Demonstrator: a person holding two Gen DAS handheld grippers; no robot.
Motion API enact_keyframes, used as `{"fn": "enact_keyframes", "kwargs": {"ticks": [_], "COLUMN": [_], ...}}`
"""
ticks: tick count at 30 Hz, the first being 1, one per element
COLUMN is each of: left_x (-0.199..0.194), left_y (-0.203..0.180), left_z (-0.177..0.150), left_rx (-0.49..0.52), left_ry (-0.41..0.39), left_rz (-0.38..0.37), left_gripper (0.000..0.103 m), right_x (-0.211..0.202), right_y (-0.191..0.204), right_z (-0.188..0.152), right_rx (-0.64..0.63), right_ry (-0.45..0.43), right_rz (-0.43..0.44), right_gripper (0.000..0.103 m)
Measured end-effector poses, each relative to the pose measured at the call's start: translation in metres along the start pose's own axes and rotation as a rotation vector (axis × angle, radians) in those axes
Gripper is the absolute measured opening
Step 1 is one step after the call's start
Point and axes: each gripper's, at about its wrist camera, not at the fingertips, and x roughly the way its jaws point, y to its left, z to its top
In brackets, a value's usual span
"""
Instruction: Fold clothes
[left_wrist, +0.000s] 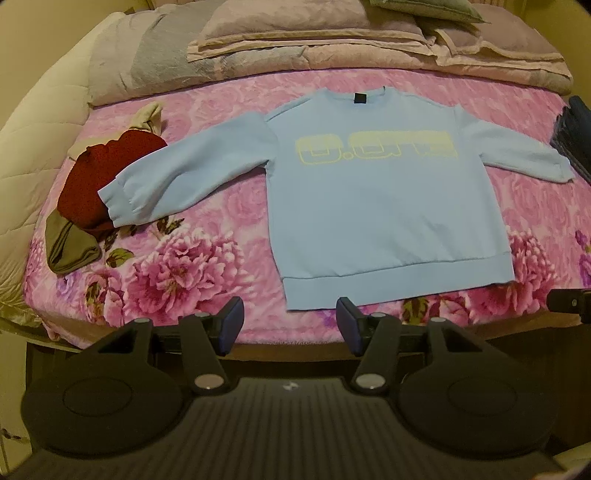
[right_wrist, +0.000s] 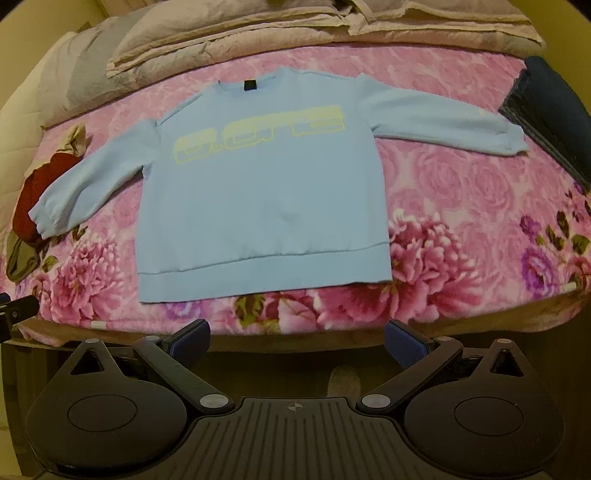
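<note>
Sweatshirt (left_wrist: 384, 206), light blue with yellow lettering, lies flat and face up on the flowered pink bed cover (left_wrist: 207, 269), sleeves spread to both sides. Left gripper (left_wrist: 290, 325) hovers near its hem, jaws spread and empty. Right gripper (right_wrist: 297, 341) does likewise. Dark red garment (left_wrist: 107, 177) sits under the left cuff.
</note>
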Motion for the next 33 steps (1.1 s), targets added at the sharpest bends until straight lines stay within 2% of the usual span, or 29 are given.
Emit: {"fn": "enact_keyframes", "kwargs": {"ticks": [10, 18, 33], "left_x": [0.001, -0.003, -0.01], "left_y": [-0.008, -0.02, -0.074], "left_z": [0.002, 0.003, 0.019], "left_rx": [0.01, -0.032, -0.126], "left_ry": [0.007, 0.019, 0.01], "left_rz": [0.001, 0.032, 0.105], "left_gripper": [0.052, 0.053, 0.054], "right_x": [0.002, 0.005, 0.011], "right_y": [-0.001, -0.009, -0.056], "right_z": [0.0, 0.013, 0.06], "right_rx": [0.005, -0.043, -0.145], "right_ry": [0.009, 0.018, 0.006], "right_rz": [-0.004, 0.022, 0.083], "right_gripper": [0.102, 0.102, 0.102]}}
